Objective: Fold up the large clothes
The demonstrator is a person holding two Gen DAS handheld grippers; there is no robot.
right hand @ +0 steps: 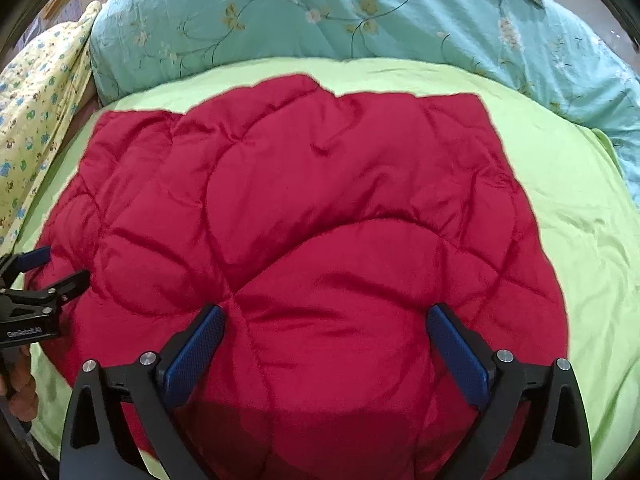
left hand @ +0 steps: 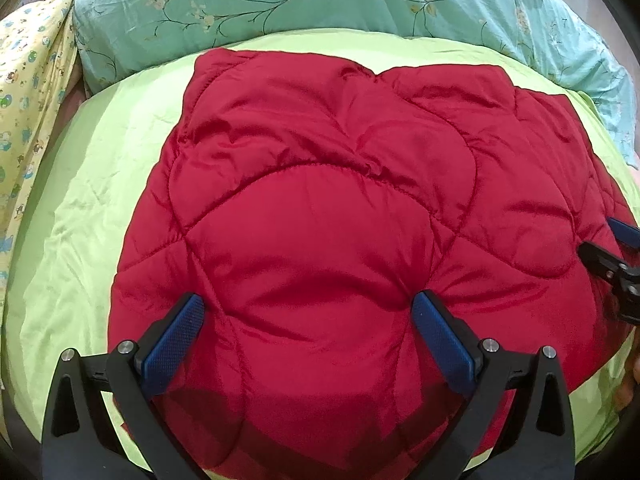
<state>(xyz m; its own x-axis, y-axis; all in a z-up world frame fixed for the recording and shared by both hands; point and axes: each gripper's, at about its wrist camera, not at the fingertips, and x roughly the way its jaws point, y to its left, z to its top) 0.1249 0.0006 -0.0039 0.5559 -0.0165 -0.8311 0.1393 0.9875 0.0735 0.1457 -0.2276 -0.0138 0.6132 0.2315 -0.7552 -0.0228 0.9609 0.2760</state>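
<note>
A red quilted puffer garment [left hand: 340,208] lay folded into a puffy, glossy block with curved stitch lines on a lime-green sheet [left hand: 80,208]. The left gripper [left hand: 308,312] and right gripper [right hand: 326,320] both hovered over its near edge, jaws spread apart. Only the right view showed a hand [right hand: 20,384] at the left gripper's handle. A teal floral duvet [right hand: 320,12] sat behind.

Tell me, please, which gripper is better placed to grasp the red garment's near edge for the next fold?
Neither clearly: the left gripper and right gripper both hang open over the red quilted garment, on its left and right sides. Both probably act together.
</note>
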